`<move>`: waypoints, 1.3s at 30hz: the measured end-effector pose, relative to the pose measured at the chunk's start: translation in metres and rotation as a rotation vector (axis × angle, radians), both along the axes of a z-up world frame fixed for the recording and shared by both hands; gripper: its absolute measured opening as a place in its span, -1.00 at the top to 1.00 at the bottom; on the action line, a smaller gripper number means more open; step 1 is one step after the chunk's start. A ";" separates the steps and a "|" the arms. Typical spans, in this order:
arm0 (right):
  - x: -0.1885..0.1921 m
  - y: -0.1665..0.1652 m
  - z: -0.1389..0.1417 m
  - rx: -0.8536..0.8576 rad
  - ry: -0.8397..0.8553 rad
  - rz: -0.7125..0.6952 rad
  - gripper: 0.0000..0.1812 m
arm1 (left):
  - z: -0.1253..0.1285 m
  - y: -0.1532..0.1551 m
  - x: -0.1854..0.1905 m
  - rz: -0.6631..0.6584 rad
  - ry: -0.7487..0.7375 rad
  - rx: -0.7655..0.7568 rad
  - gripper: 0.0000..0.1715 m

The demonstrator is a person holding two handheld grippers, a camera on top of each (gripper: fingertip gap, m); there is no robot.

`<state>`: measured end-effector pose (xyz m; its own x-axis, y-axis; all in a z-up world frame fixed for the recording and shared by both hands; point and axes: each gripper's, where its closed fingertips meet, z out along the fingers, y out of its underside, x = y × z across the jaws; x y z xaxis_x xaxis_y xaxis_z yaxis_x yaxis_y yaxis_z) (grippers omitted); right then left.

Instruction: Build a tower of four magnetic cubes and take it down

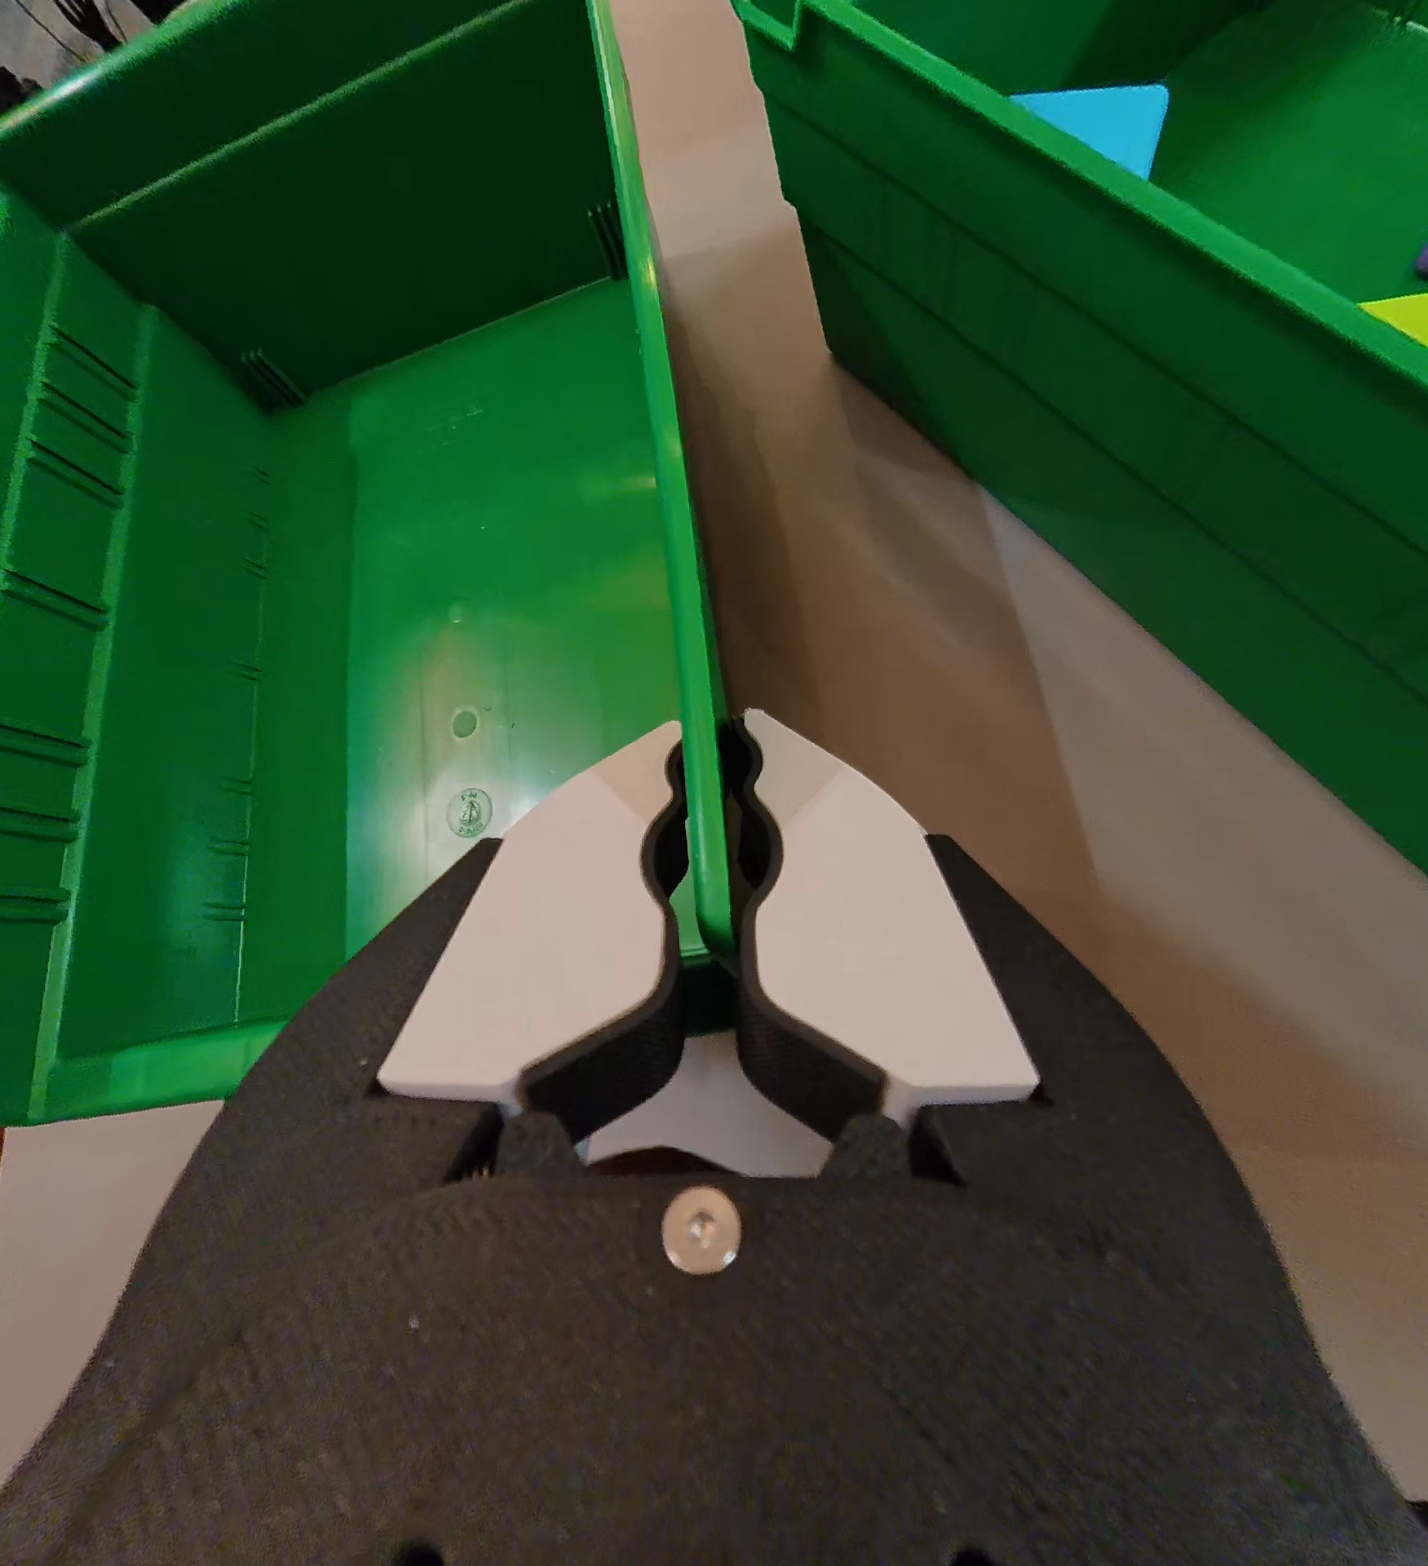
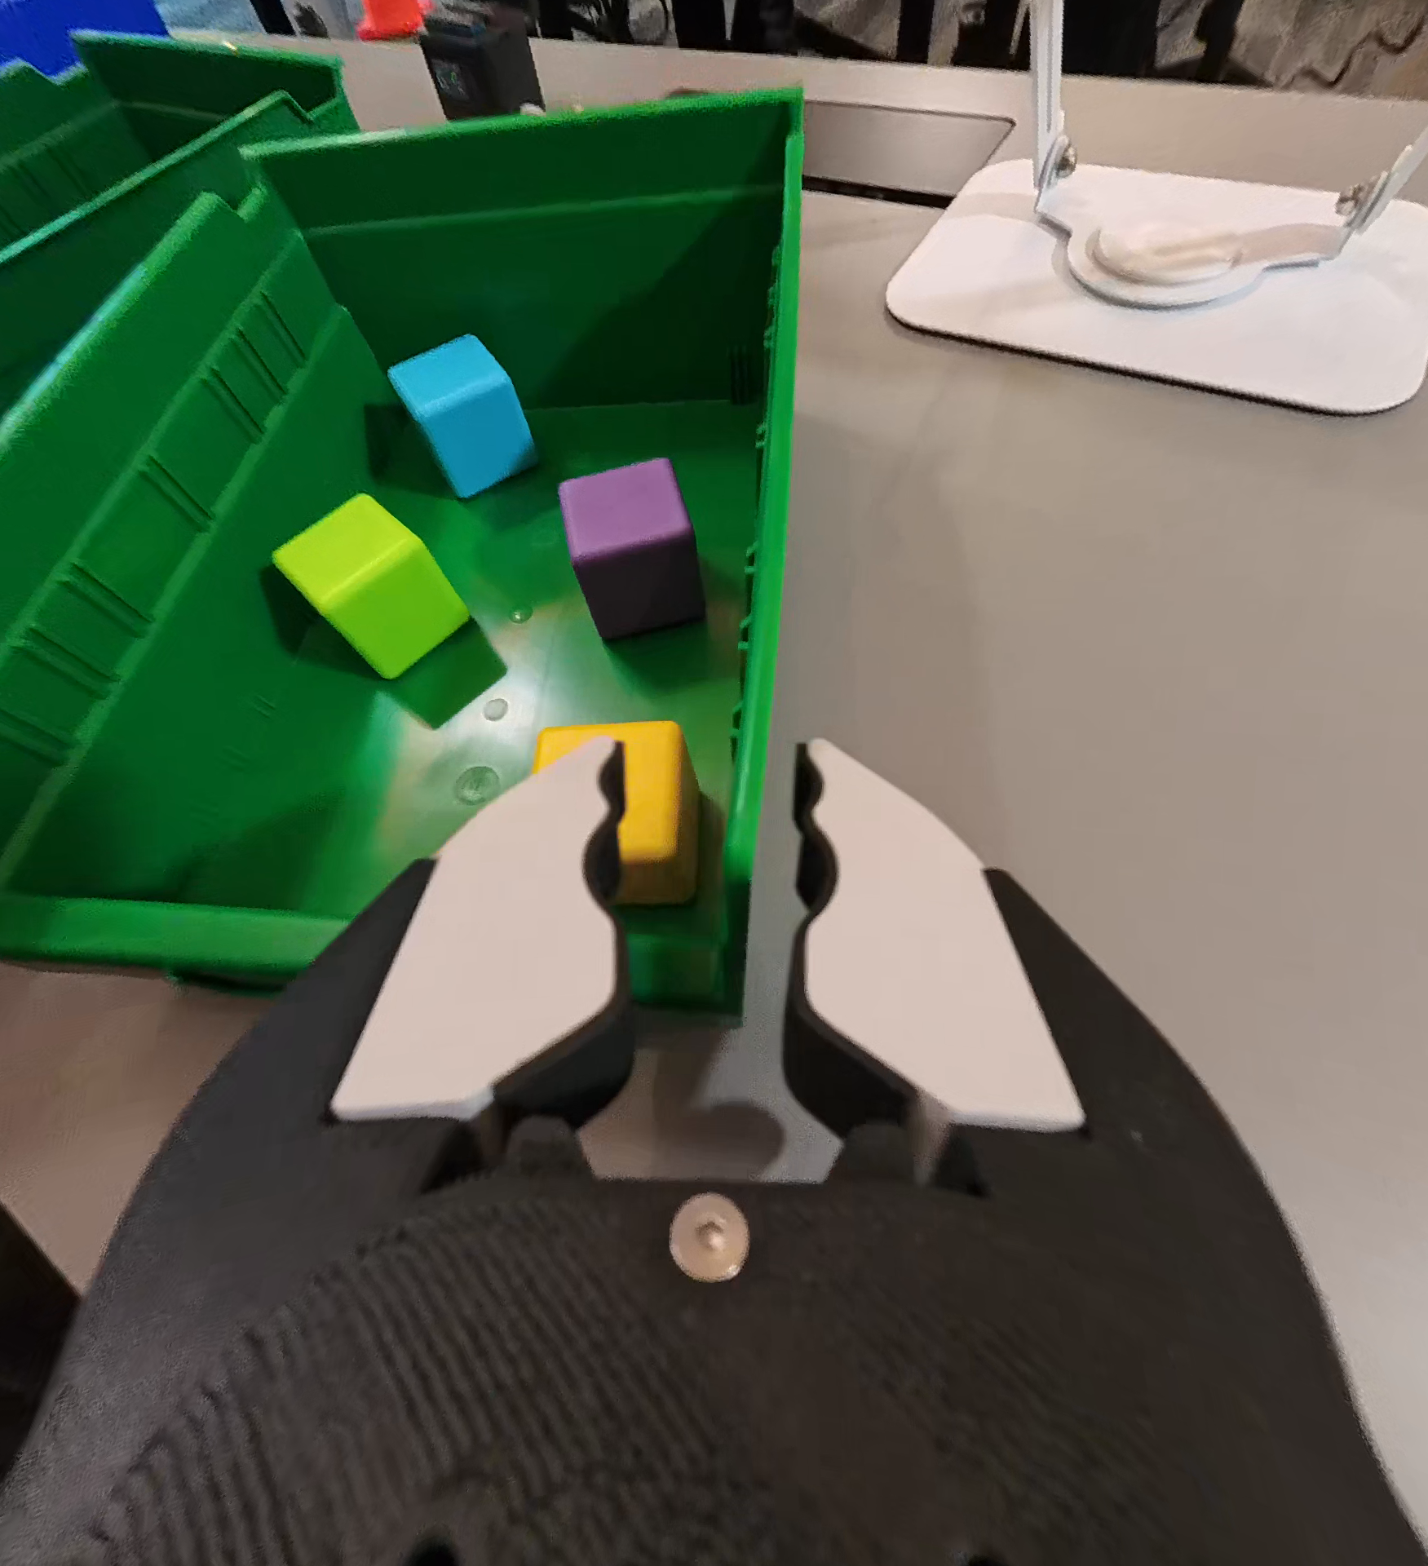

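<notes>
Cubes show fully only in the right wrist view: yellow cube [image 2: 651, 813] nearest, inside the ribbed plastic green bin [image 2: 125, 678] whose right wall the right gripper [image 2: 703, 763] straddles, fingers apart. Left gripper [image 1: 708, 746] is clamped on the empty bin [image 1: 185, 593]'s right wall.

Four cubes [image 2: 473, 415] are contained in the bin [image 2: 142, 644] ahead-left of the right gripper [image 2: 702, 767]; a stand base [image 2: 1168, 288] is placed ahead-right on the table [image 2: 1117, 678].

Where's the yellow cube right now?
Right wrist view: yellow cube lies in the green bin, at its near right corner against the right wall, partly behind the right gripper.
</notes>
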<state>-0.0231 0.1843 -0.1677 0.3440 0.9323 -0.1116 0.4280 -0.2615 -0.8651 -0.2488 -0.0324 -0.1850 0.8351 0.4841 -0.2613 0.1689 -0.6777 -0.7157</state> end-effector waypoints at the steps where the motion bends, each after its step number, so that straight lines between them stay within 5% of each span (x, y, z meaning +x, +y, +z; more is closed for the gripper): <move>1: 0.000 -0.001 0.004 0.008 0.012 0.010 0.48 | 0.002 0.000 0.000 -0.001 0.007 0.005 0.88; 9: 0.036 0.005 0.011 0.089 -0.032 0.080 0.27 | 0.023 -0.001 0.001 -0.001 0.054 0.054 0.86; 17: 0.030 -0.016 0.009 -0.209 0.119 0.151 0.36 | 0.034 -0.001 0.006 -0.017 0.077 0.057 0.88; 24: 0.019 -0.032 -0.001 -0.075 0.036 0.168 0.35 | 0.056 -0.013 0.003 0.003 0.170 0.035 0.88; 39: -0.075 -0.083 -0.001 0.080 -0.045 0.329 0.22 | 0.164 -0.068 0.013 0.106 0.283 0.219 0.88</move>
<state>-0.0980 0.1018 -0.1692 0.0265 0.9993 -0.0248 0.5161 -0.0349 -0.8558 -0.2355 -0.1005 -0.0210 0.6867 0.6342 -0.3552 0.0046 -0.4925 -0.8703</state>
